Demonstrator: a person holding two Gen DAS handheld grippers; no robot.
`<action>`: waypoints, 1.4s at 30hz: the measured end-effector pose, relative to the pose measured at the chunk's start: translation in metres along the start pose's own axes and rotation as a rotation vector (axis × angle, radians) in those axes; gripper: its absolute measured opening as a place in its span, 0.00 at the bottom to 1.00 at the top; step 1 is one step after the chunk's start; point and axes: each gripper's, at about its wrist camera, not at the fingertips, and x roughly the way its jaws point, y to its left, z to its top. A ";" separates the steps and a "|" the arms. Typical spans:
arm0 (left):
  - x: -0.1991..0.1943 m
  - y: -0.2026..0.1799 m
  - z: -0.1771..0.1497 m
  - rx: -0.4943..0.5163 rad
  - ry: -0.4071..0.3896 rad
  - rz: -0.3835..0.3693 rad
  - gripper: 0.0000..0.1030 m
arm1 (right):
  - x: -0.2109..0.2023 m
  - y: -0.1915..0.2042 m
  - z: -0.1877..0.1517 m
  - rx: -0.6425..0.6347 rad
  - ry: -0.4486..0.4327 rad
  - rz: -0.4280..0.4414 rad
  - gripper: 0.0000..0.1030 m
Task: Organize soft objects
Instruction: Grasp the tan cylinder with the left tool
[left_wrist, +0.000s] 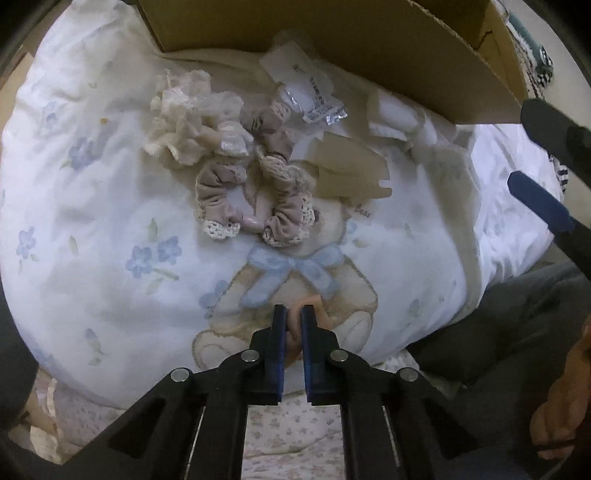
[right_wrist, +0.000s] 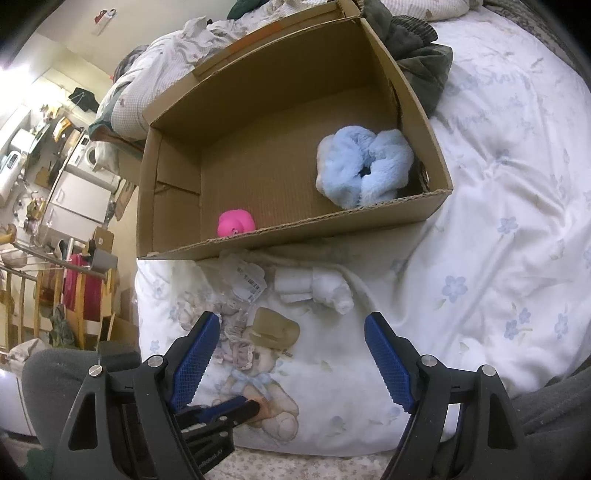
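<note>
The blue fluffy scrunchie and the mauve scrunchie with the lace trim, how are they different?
The blue fluffy scrunchie lies inside the cardboard box; the mauve scrunchie lies outside it on the bear-print duvet. The blue one is plush and furry; the mauve one is smooth gathered fabric edged with cream crochet lace. The blue one has a small centre hole; the mauve one's ring is wider open. Both are soft fabric rings, and no hand-held gripper touches either.
</note>
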 end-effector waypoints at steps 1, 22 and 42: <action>-0.003 -0.001 0.001 0.004 -0.010 -0.006 0.06 | 0.000 0.000 0.000 0.002 0.003 0.001 0.83; -0.110 0.053 0.012 -0.159 -0.408 -0.015 0.06 | 0.078 0.004 0.002 0.097 0.227 0.081 0.56; -0.114 0.056 0.011 -0.163 -0.431 -0.008 0.06 | 0.033 0.028 -0.010 -0.027 0.131 0.091 0.07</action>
